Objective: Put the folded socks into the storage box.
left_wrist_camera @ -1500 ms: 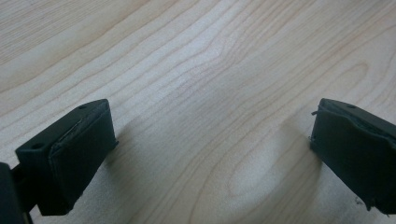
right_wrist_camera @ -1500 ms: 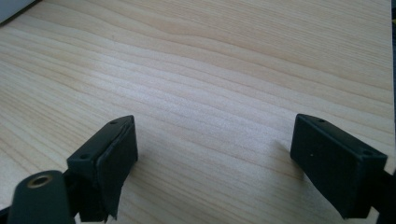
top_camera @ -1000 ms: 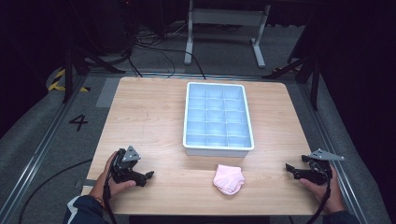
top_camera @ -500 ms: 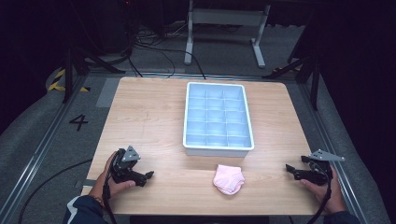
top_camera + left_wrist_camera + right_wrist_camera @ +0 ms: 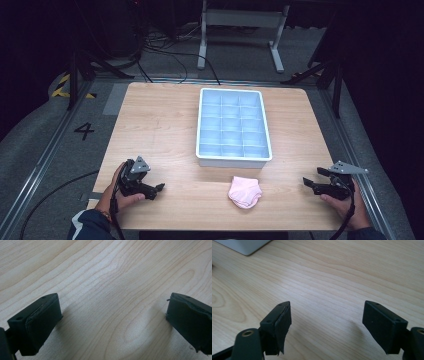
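My right gripper (image 5: 311, 183) sits low over the table (image 5: 165, 125) near its front right corner, jaws apart with only bare wood between them; they have just been closing a little and hold nothing. In the right gripper view (image 5: 325, 327) the pads stand wide, and a corner of the white tray (image 5: 244, 246) shows at the top left. My left gripper (image 5: 156, 189) rests at the front left of the table, its jaws wide apart over bare wood in the left gripper view (image 5: 112, 322), nothing in its grasp.

Taking the white tray (image 5: 234, 127) as my landmark: it lies at the table's middle, divided into many small compartments. The pink folded cloth (image 5: 244, 191) lies just in front of the tray's near right corner, not touching it. That cloth is between my two grippers, nearer the right one yet clear of both.
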A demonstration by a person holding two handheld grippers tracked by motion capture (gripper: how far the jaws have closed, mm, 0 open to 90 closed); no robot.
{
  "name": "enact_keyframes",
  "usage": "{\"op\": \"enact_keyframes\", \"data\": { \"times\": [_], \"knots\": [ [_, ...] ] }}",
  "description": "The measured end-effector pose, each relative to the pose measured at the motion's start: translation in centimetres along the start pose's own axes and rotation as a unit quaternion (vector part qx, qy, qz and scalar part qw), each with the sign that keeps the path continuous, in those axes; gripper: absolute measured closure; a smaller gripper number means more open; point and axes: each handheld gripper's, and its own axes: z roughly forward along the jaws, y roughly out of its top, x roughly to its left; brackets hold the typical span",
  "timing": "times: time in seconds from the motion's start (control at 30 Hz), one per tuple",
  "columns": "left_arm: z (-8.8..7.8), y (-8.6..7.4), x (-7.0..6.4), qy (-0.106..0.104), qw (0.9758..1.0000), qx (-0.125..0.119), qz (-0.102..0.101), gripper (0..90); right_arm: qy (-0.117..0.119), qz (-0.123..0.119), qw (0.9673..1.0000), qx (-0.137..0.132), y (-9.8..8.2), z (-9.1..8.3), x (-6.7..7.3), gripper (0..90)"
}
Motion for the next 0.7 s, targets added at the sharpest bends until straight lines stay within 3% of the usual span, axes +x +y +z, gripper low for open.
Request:
{"op": "enact_keyframes", "data": {
  "times": [0.37,0.57,0.7],
  "knots": [
    [0.0,0.0,-0.1,0.001,1.0,-0.001,-0.004,0.1,0.06,-0.051,0.9968,-0.005,2.0,-0.8,3.7,26.2],
    [0.0,0.0,-0.1,0.001,1.0,-0.001,-0.004,0.1,0.091,-0.084,0.9923,-0.003,2.9,-0.8,6.0,26.9],
    [0.0,0.0,-0.1,0.001,1.0,-0.001,-0.004,0.1,0.126,-0.098,0.9871,-0.003,3.8,-0.8,7.7,27.7]
  ]
}}
